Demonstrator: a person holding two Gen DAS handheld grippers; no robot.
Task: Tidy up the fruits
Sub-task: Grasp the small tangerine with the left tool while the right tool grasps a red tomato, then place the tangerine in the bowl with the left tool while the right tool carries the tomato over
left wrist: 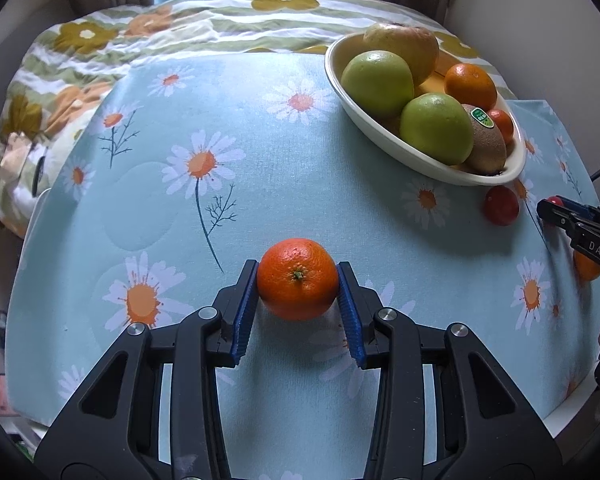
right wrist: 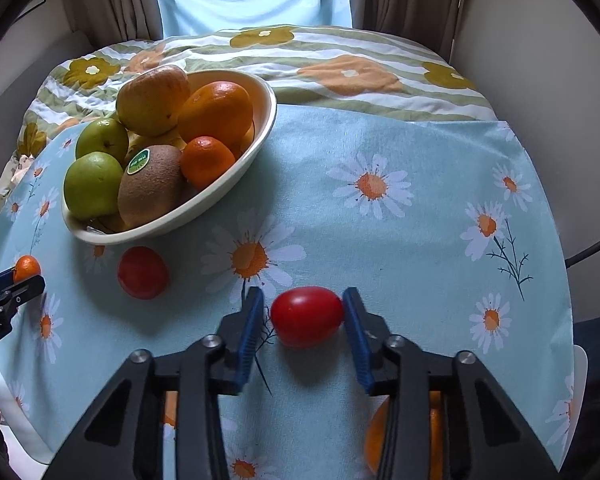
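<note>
A: Report claw states.

B: My left gripper [left wrist: 298,280] is clamped on the orange [left wrist: 298,279], both pads touching, near the bowl's [left wrist: 380,130] left-front side. My right gripper [right wrist: 303,316] is narrow around the red tomato [right wrist: 307,316]; right pad touching, left contact unclear.

A: Tomato position?

B: On the tablecloth [right wrist: 400,240], right-front of the bowl.

We see our right gripper [right wrist: 306,312] closed on a red tomato [right wrist: 307,316] near the tablecloth's [right wrist: 420,240] front edge.
</note>
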